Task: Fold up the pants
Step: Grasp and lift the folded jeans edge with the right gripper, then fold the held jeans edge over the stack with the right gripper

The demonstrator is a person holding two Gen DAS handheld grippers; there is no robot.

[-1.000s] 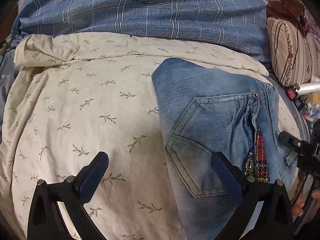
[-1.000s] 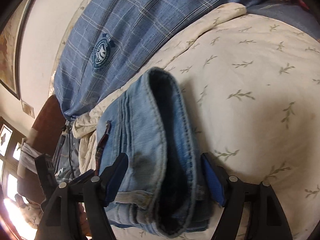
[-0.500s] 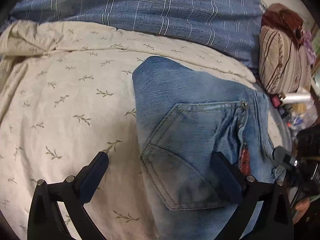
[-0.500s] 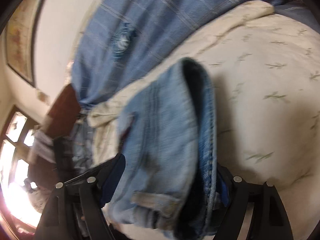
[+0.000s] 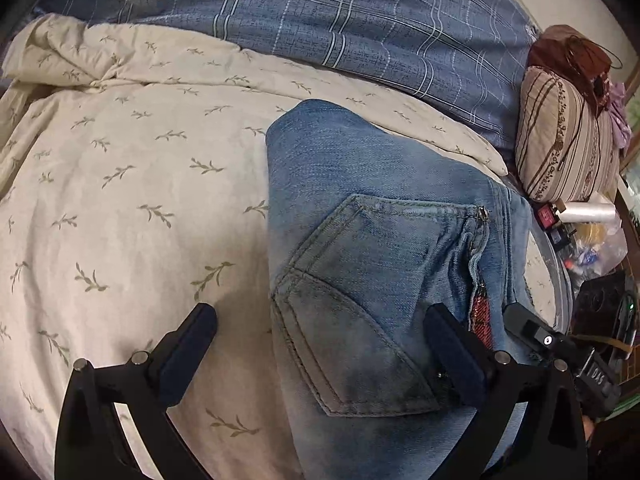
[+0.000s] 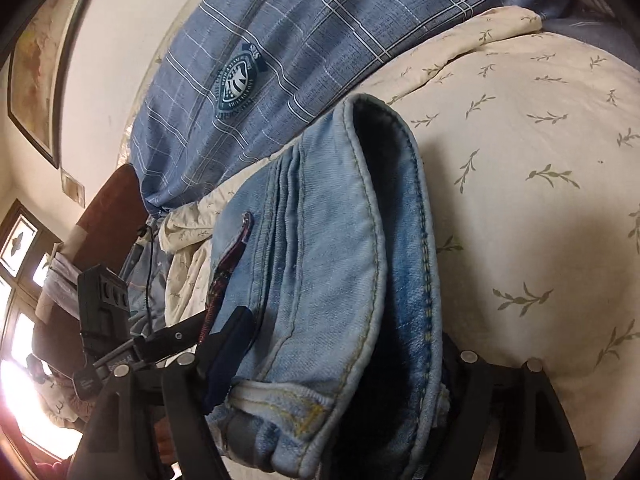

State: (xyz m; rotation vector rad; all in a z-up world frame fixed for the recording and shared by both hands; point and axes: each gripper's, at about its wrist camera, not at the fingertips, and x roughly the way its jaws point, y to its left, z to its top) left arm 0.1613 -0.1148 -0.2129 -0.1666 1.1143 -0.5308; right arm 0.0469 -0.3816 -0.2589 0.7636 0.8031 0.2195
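Folded jeans (image 5: pixel 372 216) lie on the leaf-print quilt (image 5: pixel 132 184) near its far edge. The left gripper (image 5: pixel 320 344) gapes wide, empty. The right gripper (image 6: pixel 344 360) straddles the jeans' folded end; grip unclear. The crest (image 6: pixel 236 84) lettering on the blue plaid cover (image 5: pixel 400 28) is unreadable.

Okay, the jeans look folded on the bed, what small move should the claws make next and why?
Probably draw the right claw back off the jeans. The denim already lies as a compact folded bundle on the leaf-print quilt, yet its thick end sits between the right claw's wide jaws. The left claw is open, one finger over the back pocket, the other over the quilt, gripping nothing.
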